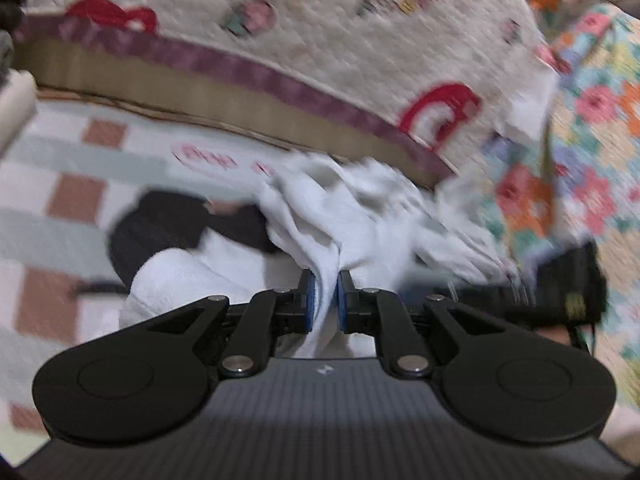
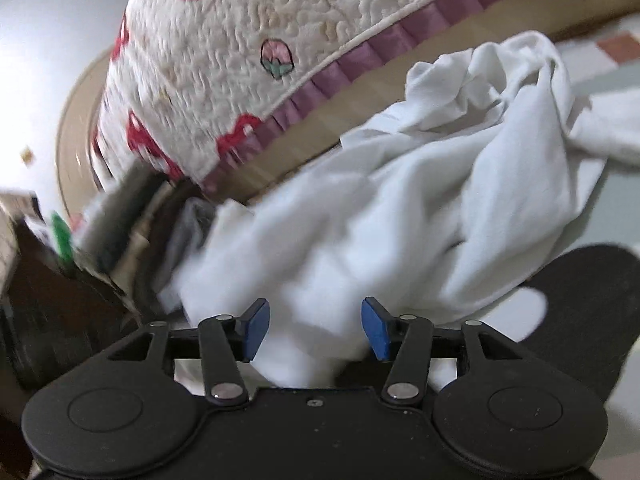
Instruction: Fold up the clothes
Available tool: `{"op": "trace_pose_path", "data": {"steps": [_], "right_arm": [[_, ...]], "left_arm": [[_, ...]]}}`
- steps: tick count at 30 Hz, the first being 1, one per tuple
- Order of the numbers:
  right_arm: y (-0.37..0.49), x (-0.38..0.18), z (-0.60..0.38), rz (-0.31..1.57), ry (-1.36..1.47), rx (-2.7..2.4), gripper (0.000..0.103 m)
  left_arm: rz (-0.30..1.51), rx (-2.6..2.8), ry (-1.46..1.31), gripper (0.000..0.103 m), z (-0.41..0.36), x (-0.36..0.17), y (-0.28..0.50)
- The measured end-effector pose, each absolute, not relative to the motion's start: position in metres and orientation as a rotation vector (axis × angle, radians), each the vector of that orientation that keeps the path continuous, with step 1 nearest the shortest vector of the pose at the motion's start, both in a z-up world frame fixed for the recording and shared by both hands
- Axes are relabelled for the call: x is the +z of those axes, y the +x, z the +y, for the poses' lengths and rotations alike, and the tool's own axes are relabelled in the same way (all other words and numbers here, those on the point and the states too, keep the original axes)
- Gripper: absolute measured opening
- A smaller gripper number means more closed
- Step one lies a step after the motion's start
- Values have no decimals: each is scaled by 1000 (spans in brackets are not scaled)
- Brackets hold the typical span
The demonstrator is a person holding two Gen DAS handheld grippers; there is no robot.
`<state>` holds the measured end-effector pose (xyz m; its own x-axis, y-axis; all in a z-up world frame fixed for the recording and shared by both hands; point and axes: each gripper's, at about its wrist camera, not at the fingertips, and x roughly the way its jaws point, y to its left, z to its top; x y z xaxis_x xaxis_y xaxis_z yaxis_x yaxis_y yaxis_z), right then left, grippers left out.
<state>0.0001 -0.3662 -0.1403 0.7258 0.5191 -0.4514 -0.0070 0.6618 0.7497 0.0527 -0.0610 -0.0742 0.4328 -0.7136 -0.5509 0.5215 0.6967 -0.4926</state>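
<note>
A crumpled white garment (image 1: 340, 208) hangs bunched in front of a quilted bed. My left gripper (image 1: 325, 296) is shut on a fold of this white garment, its blue pads pinching the cloth. In the right wrist view the same white garment (image 2: 400, 208) spreads wide and wrinkled. My right gripper (image 2: 316, 330) is open, its blue pads apart, with white cloth lying between and over them. The right gripper shows as a black shape in the left wrist view (image 1: 560, 292), at the right, beside the cloth.
A cream quilt with red and pink patterns (image 1: 320, 40) covers the bed, edged by a purple frill (image 2: 360, 56). A checked floor mat (image 1: 60, 200) lies below. A dark garment (image 1: 168, 224) lies on the mat. A floral blanket (image 1: 580, 140) is at right. Clutter (image 2: 80, 248) sits left.
</note>
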Motion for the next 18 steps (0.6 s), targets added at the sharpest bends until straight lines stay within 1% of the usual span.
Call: {"op": "trace_pose_path", "data": {"steps": [3, 5, 7, 9, 13, 14, 15, 16, 17, 18], "right_arm": [[-1, -138, -367, 689, 906, 405, 58], [2, -143, -362, 720, 937, 441, 65], [7, -152, -354, 768, 941, 441, 66], [9, -157, -345, 799, 891, 380, 66], [23, -162, -323, 856, 800, 338, 66], [26, -160, -314, 862, 715, 339, 65], [30, -159, -304, 867, 630, 340, 56], [34, -157, -295, 870, 545, 340, 12], [30, -148, -295, 831, 514, 349, 9], [27, -138, -296, 793, 482, 359, 9]], "left_arm": [[824, -867, -345, 6, -59, -80, 27], [830, -877, -340, 4, -62, -84, 20], [849, -832, -290, 4, -65, -91, 19], [865, -793, -254, 4, -67, -99, 20], [835, -716, -172, 5, -60, -102, 16], [828, -695, -149, 5, -58, -103, 16], [826, -673, -130, 6, -54, -106, 17], [830, -639, -111, 6, -50, -110, 18], [834, -620, -109, 6, -46, -112, 18], [838, -601, -106, 6, -42, -114, 18]]}}
